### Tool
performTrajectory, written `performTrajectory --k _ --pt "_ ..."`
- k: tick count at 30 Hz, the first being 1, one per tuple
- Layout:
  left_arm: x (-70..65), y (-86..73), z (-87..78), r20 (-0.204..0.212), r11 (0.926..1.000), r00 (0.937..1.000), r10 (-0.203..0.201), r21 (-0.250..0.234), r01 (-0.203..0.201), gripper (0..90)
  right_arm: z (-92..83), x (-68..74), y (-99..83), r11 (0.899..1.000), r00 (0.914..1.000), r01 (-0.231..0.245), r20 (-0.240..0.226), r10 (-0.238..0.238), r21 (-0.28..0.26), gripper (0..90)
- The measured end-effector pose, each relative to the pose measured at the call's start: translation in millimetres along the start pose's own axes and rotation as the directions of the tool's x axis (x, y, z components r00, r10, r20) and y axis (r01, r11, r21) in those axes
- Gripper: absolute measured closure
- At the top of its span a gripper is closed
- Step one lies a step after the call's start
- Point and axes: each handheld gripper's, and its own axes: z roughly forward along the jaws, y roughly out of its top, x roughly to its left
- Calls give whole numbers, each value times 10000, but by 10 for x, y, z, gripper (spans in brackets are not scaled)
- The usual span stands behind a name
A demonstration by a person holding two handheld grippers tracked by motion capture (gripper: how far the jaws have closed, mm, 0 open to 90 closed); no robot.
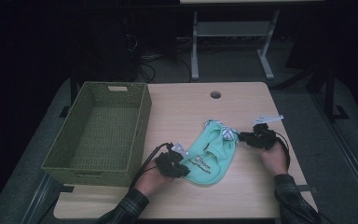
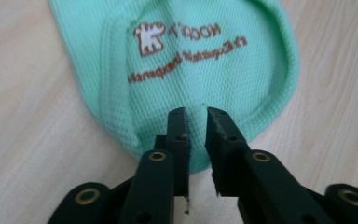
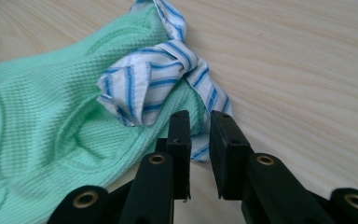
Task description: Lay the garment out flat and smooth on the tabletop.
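Black jaws of the left gripper (image 2: 196, 114) stand slightly apart over the rounded hem of the mint-green bib (image 2: 177, 60), nothing pinched between them. Ahead of the right gripper (image 3: 199, 116) — its jaws also slightly parted and empty — lies the striped tie (image 3: 154, 79). Soft, light, floppy knit on the desk (image 1: 242, 186); I judge the thick bound hem the safest bite.

Mint-green garment (image 1: 211, 154) flat on wooden table (image 1: 242, 186), between two hand-held grippers, beside green wicker basket (image 1: 100, 131).
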Motion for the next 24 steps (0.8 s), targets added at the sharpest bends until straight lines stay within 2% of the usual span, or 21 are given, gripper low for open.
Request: performTrajectory --k 6,8,12,14,15,16,22,24 --pt "32 99 -69 -149 9995 9999 59 -318 -64 725 -118 71 -41 9999 9999 110 -52 -111 -90 767" --pt "59 191 -75 -480 9987 9987 196 -461 -218 729 -166 153 -74 9998 9995 197 -235 -197 -12 768" --pt "110 285 -47 -706 9982 9972 250 -518 -287 731 -207 289 -124 9996 9980 293 -562 -295 -33 767" --pt "157 337 0 -852 9987 9961 246 -424 -283 725 -214 331 -139 9997 9972 230 -710 -229 0 768" --pt "201 381 65 -1113 9985 9933 316 -398 -362 719 -212 410 -168 9991 9954 408 -865 -400 68 767" --pt "226 399 98 -1157 9988 9928 300 -352 -343 715 -208 457 -183 9992 9954 383 -885 -369 142 767" --pt "300 478 233 -1154 9991 9928 309 -255 -340 687 -203 613 -262 9969 9915 699 -1121 -655 355 766" --pt "309 499 279 -1224 9992 9918 380 -77 -392 682 -216 677 -278 9961 9886 831 -1281 -787 293 766"
